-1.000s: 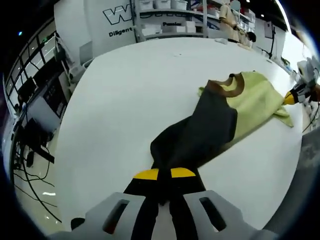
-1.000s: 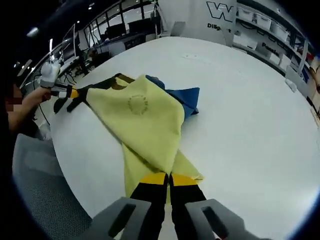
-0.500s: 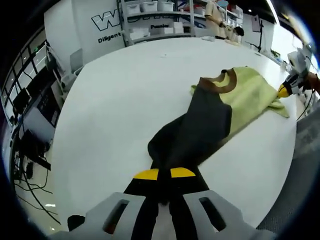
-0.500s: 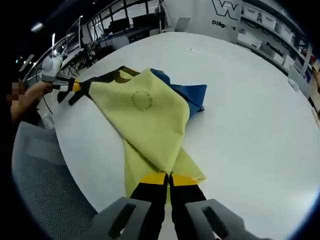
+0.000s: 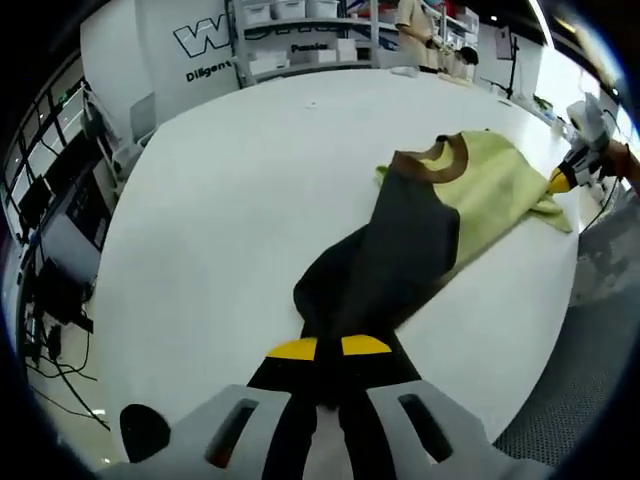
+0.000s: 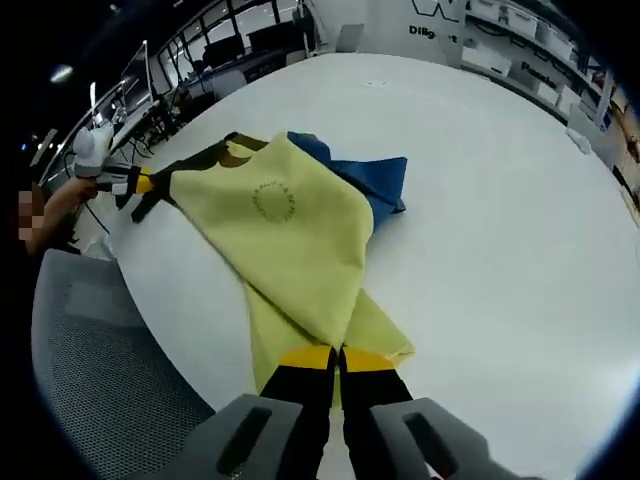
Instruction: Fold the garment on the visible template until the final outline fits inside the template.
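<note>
The left gripper view showed the shirt's [image 5: 420, 225] dark sleeve and brown collar, with a shelving rack [image 5: 310, 35] and a person [image 5: 415, 25] at the far end of the room. The right gripper view showed instead the shirt's yellow-green body [image 6: 290, 240] with a faint round print, plus a blue sleeve [image 6: 375, 185] lying flat on the table [image 6: 500, 200] on the far side of the body. The shirt lay stretched between the two grippers near the white table's edge, above a grey mesh chair [image 6: 110, 390]. The left gripper [image 5: 328, 347] had its jaws pressed together on the end of the dark sleeve, the cloth running from the tips away toward the collar. The right gripper [image 6: 338, 357] had its jaws closed on a corner of the yellow-green hem, the cloth fanning out directly ahead of the tips. Each gripper appeared small at the far end of the shirt in the other's view, held in a hand [image 6: 60, 200].
</note>
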Demonstrator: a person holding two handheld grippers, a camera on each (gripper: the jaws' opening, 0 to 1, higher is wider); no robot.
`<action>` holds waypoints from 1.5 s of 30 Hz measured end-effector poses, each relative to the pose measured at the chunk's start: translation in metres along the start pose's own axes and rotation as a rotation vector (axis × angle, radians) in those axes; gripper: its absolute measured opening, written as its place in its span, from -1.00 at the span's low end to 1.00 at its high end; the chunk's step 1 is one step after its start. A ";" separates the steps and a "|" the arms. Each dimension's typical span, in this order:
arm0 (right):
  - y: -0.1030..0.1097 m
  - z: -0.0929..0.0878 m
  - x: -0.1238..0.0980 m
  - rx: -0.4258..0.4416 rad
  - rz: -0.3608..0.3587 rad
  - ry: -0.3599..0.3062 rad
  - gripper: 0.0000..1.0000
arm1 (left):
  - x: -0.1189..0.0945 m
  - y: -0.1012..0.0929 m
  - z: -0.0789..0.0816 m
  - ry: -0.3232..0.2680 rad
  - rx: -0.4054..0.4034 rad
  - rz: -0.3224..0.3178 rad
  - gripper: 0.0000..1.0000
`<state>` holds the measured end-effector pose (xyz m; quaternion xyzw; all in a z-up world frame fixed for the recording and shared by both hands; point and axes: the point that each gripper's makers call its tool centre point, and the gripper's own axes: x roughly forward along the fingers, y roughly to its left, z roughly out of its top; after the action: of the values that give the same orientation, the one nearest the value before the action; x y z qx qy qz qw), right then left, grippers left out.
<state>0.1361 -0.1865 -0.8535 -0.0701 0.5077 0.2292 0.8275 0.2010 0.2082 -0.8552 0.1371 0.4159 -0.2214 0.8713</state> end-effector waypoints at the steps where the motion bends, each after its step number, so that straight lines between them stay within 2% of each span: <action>1: 0.001 -0.002 -0.001 0.008 0.002 0.000 -1.00 | -0.001 -0.002 -0.002 0.000 -0.004 -0.003 -0.88; 4: 0.003 -0.006 -0.001 0.013 0.004 0.004 -1.00 | -0.002 -0.003 -0.002 0.000 -0.001 -0.007 -0.87; 7: 0.006 -0.007 0.001 -0.003 0.003 -0.004 -1.00 | -0.003 -0.002 -0.002 -0.015 0.051 0.001 -0.84; 9: 0.015 0.000 -0.003 0.083 0.067 -0.041 -1.00 | -0.004 -0.003 0.000 -0.020 0.087 -0.006 -0.82; 10: 0.014 0.001 -0.003 0.088 0.068 -0.050 -1.00 | -0.005 -0.003 0.000 -0.020 0.077 -0.002 -0.77; 14: 0.014 0.017 -0.017 0.079 0.075 -0.129 -0.74 | -0.013 -0.004 0.003 -0.024 0.072 -0.007 -0.42; 18: 0.017 0.029 -0.026 0.058 0.095 -0.167 -0.43 | -0.020 -0.007 0.012 -0.046 0.079 -0.027 -0.27; 19: 0.020 0.035 -0.029 0.048 0.111 -0.191 -0.34 | -0.022 -0.006 0.016 -0.059 0.114 -0.024 -0.25; 22: 0.030 0.057 -0.035 0.045 0.150 -0.297 -0.10 | -0.026 -0.005 0.020 -0.052 0.115 -0.012 -0.13; 23: 0.035 0.062 -0.035 0.064 0.177 -0.316 -0.03 | -0.028 -0.005 0.022 -0.059 0.110 -0.015 -0.06; 25: 0.037 0.069 -0.035 0.065 0.186 -0.337 0.08 | -0.032 -0.006 0.032 -0.097 0.096 -0.022 0.06; 29: 0.044 0.081 -0.036 0.061 0.208 -0.359 0.19 | -0.038 -0.012 0.045 -0.128 0.055 -0.057 0.31; 33: 0.049 0.096 -0.038 0.060 0.240 -0.388 0.28 | -0.041 -0.014 0.058 -0.168 0.047 -0.067 0.39; 40: 0.054 0.115 -0.031 0.058 0.273 -0.373 0.48 | -0.035 -0.022 0.071 -0.196 0.021 -0.084 0.77; 42: 0.055 0.119 -0.028 0.063 0.281 -0.365 0.56 | -0.034 -0.025 0.075 -0.206 0.008 -0.096 0.84; 43: 0.056 0.123 -0.024 0.061 0.285 -0.361 0.58 | -0.032 -0.029 0.077 -0.207 -0.007 -0.124 0.86; 45: 0.053 0.131 -0.020 0.076 0.285 -0.362 0.54 | -0.031 -0.030 0.083 -0.221 -0.031 -0.133 0.86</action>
<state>0.2101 -0.1001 -0.7677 0.0759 0.3639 0.3332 0.8665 0.2239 0.1555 -0.7817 0.0706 0.3291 -0.2860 0.8972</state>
